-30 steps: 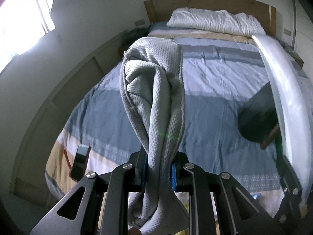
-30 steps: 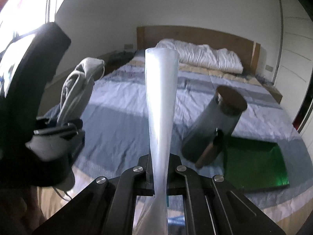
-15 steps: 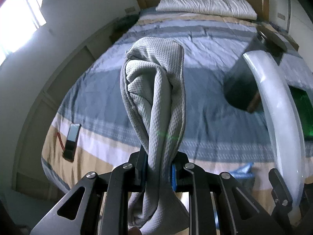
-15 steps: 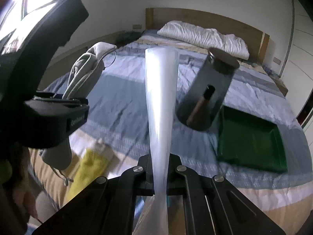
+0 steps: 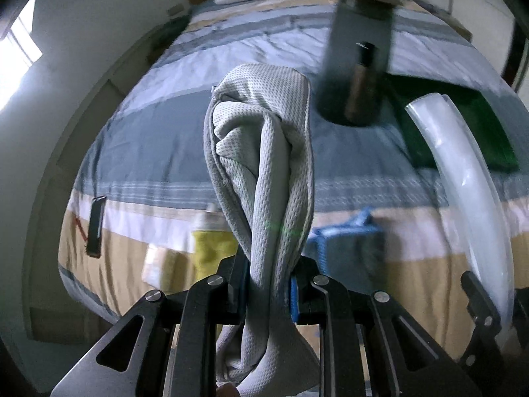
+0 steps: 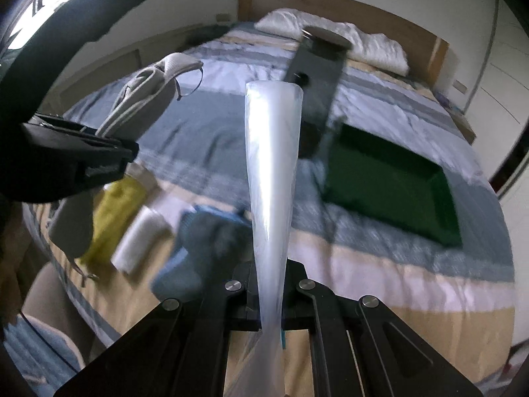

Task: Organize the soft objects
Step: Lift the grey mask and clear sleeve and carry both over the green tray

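Observation:
My left gripper (image 5: 269, 287) is shut on a grey mesh cloth (image 5: 264, 152) that stands bunched up above the jaws; it also shows in the right wrist view (image 6: 148, 89). My right gripper (image 6: 269, 301) is shut on a translucent plastic bag (image 6: 272, 172), stretched upright; it shows at the right of the left wrist view (image 5: 469, 205). Both are held above the foot of the bed. On the bed below lie a yellow cloth (image 6: 115, 205), a white rolled cloth (image 6: 140, 238) and a blue cloth (image 6: 205, 241).
A striped bedspread (image 6: 380, 248) covers the bed. A dark cylindrical jar (image 6: 317, 92) with a lid stands mid-bed beside a green tray (image 6: 390, 182). A phone (image 5: 96, 228) lies at the bed's left edge. A white pillow (image 6: 334, 39) is at the headboard.
Both grippers have tilted down toward the foot of the bed, still holding cloth and bag. The yellow, white and blue cloths have come into view.

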Motion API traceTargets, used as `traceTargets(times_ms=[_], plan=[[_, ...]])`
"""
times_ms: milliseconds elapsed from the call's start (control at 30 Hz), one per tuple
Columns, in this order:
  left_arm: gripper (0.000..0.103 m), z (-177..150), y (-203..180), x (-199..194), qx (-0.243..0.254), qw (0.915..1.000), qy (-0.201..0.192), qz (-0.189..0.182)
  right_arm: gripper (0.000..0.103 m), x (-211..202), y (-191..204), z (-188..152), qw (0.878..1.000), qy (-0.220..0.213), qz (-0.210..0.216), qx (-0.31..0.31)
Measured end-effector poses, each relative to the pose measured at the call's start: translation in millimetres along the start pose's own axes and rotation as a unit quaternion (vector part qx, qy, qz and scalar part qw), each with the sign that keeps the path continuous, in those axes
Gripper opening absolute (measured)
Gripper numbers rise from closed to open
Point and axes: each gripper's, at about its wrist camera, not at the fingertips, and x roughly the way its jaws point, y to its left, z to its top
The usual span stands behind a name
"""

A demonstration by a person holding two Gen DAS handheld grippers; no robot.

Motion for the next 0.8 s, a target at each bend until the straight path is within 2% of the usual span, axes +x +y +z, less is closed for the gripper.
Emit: traceTargets(times_ms=[267,500,800], plan=[[0.016,-10,-79,-9,0.076,0.9959,0.009,-0.047,0.005,-19,-47,-35,0.997,0.032,-0.05,0.039],[0.017,-18,-154,-16,0.148,0.9849,0.019,-0.088,0.005,-37,-93,-60,0.99,0.052,-0.096,0.094],[0.017,-1,-214,-24,0.183,0.9765,0.005,-0.113,0.005,-40,-146,-56,0.976,0.045,-0.149,0.152]])
